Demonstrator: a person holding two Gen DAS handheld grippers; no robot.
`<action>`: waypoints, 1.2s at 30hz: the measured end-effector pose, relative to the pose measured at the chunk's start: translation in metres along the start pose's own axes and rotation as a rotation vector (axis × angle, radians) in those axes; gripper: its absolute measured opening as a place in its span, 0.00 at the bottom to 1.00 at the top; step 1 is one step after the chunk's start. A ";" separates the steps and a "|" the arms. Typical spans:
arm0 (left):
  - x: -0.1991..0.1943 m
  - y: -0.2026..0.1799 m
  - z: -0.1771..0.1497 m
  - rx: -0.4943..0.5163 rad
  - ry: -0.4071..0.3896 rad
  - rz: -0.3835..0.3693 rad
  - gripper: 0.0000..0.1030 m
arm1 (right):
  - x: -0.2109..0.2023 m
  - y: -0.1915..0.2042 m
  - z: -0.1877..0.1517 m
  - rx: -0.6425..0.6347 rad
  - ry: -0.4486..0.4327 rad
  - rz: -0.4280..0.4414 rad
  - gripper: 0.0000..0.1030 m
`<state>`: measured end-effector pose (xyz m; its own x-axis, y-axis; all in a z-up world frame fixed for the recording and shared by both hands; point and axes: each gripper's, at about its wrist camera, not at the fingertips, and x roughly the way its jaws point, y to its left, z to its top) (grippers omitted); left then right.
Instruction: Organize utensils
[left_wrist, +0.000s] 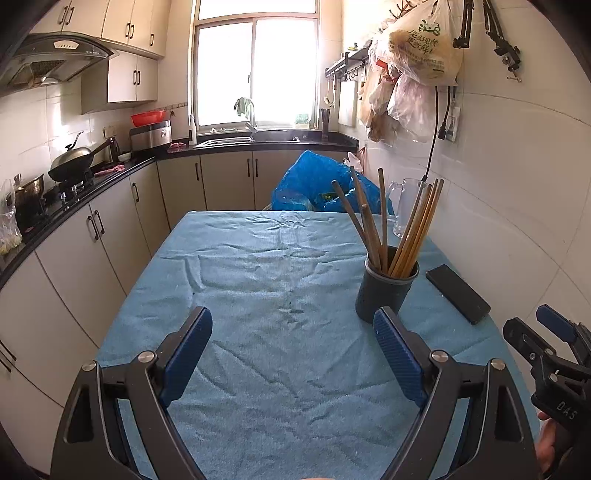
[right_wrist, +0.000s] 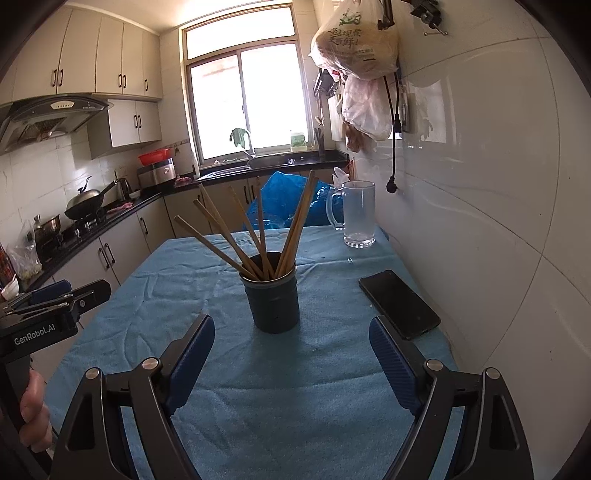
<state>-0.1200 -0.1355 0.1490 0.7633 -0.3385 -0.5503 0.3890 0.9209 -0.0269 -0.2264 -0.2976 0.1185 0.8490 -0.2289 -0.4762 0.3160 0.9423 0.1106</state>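
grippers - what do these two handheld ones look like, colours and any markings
Both the left gripper and the right gripper have black angular metal frames with silver pivot bolts and two fingers faced with ribbed blue pads. White lettering on the left one's body reads GenRobot.AI.

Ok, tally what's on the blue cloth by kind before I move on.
Chopsticks: about 8, they overlap, all in the holder
Dark holder cup: 1
Black phone: 1
Glass mug: 1
Total: about 11

"GenRobot.AI" on left hand-held gripper (right_wrist: 55, 306), "DAS" on right hand-held gripper (left_wrist: 546, 332)
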 end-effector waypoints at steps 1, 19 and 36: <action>0.000 0.001 -0.001 0.000 0.002 -0.001 0.86 | 0.000 0.000 0.000 -0.002 0.002 -0.001 0.87; -0.001 0.012 -0.009 -0.006 0.004 -0.009 0.86 | 0.008 0.020 -0.001 -0.044 0.031 -0.035 0.87; -0.003 0.012 -0.019 -0.001 0.029 0.001 0.92 | 0.010 0.017 -0.006 -0.047 0.052 -0.067 0.87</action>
<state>-0.1271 -0.1197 0.1344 0.7483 -0.3320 -0.5743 0.3879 0.9213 -0.0272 -0.2148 -0.2829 0.1101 0.8028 -0.2802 -0.5263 0.3505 0.9359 0.0363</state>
